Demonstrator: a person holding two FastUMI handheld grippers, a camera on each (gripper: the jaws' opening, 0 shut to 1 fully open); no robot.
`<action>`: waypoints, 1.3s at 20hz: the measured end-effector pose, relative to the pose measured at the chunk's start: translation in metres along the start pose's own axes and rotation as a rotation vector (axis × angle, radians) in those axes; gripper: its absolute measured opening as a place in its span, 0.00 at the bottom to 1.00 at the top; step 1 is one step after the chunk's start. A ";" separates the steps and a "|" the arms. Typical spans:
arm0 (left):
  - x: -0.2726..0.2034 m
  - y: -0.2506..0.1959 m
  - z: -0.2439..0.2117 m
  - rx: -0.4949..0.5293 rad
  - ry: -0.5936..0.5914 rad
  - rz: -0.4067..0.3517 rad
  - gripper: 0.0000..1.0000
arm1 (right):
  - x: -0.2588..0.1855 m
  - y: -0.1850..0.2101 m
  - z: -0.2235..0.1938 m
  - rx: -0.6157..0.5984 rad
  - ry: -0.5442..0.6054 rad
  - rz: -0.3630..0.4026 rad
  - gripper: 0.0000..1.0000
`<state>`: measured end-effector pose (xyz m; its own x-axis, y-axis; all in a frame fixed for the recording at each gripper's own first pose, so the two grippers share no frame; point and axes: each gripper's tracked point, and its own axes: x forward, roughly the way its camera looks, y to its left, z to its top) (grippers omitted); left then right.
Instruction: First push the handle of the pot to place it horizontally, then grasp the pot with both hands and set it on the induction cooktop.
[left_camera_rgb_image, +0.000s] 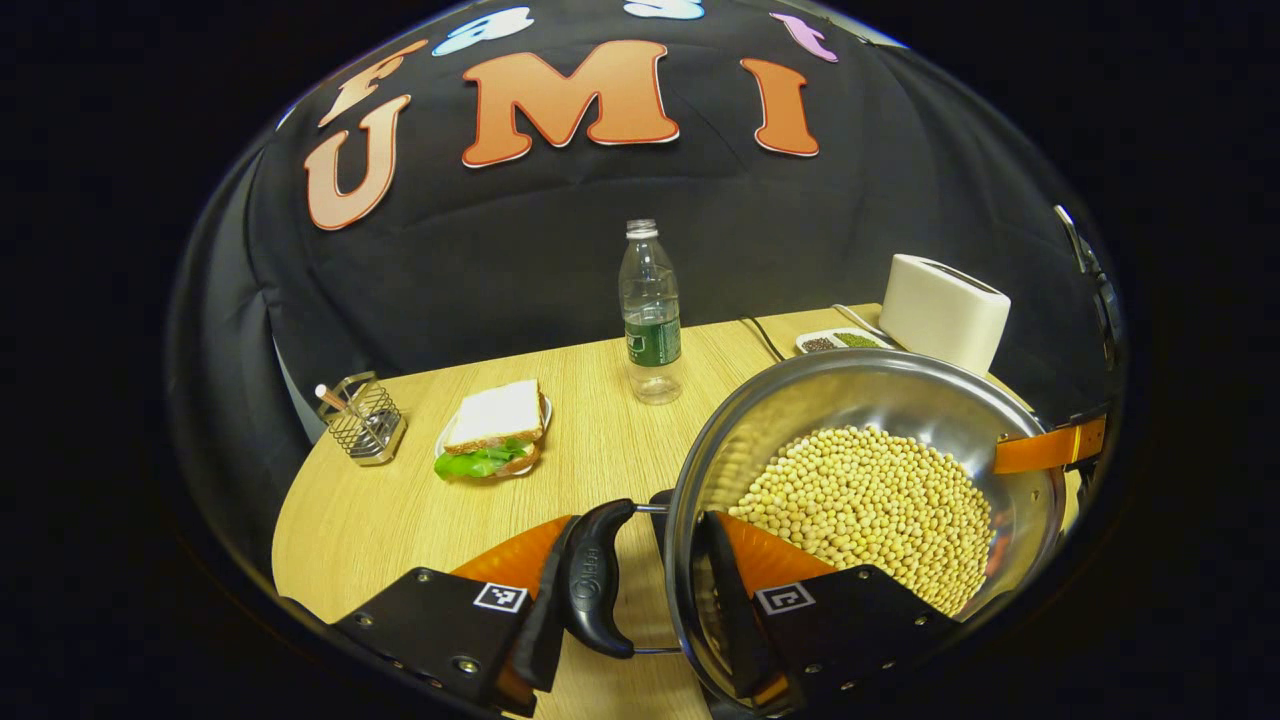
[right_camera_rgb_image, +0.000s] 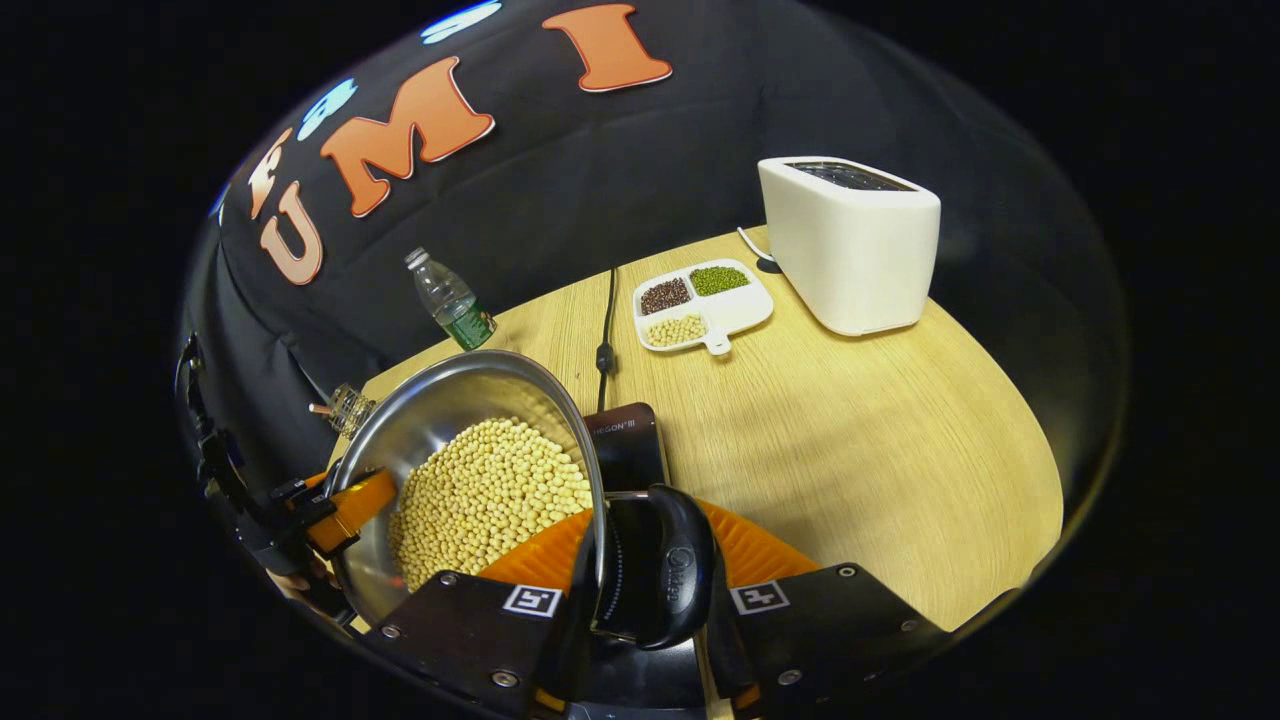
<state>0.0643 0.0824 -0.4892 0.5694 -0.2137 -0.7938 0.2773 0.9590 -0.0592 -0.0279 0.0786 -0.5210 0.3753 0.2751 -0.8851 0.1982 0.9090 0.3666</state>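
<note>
The pot, a steel pan heaped with soybeans, is held between the two tools above the bench, tilted in both views, and appears to be clear of the surface, though the underside is hidden. In the left gripper view the left tool straddles the pot's near rim: one finger sits outside against the black side handle, the other inside the wall, so it is pinching the rim and handle at about 6 o'clock of the pot. In the right gripper view the right tool is pressed together on the opposite black handle and the rim beside it, the pot lying toward 10 o'clock from it. The line between the two handles runs from one tool to the other, so each hand carries one end. The induction cooktop, a dark slab, shows just past the pot's rim at about 12 o'clock of the right tool, partly under the pot, so the set-down seems close and likely calls for levelling and lowering. Open bench lies toward 3 o'clock in that view; the divided dish, toaster, bottle and sandwich plate stand well apart.
</note>
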 end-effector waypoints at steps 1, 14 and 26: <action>0.000 -0.001 -0.001 -0.004 0.005 -0.002 0.67 | 0.000 0.000 0.000 0.003 -0.001 0.000 0.47; -0.006 0.011 -0.002 0.046 0.018 0.063 0.87 | 0.001 0.000 0.001 -0.034 -0.037 -0.023 0.59; -0.074 0.024 0.069 -0.106 -0.204 0.081 0.87 | -0.076 0.004 0.070 -0.135 -0.328 -0.107 0.89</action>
<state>0.0826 0.1086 -0.3899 0.7336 -0.1584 -0.6609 0.1480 0.9864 -0.0720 0.0072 0.0395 -0.4322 0.6337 0.0814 -0.7693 0.1389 0.9663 0.2166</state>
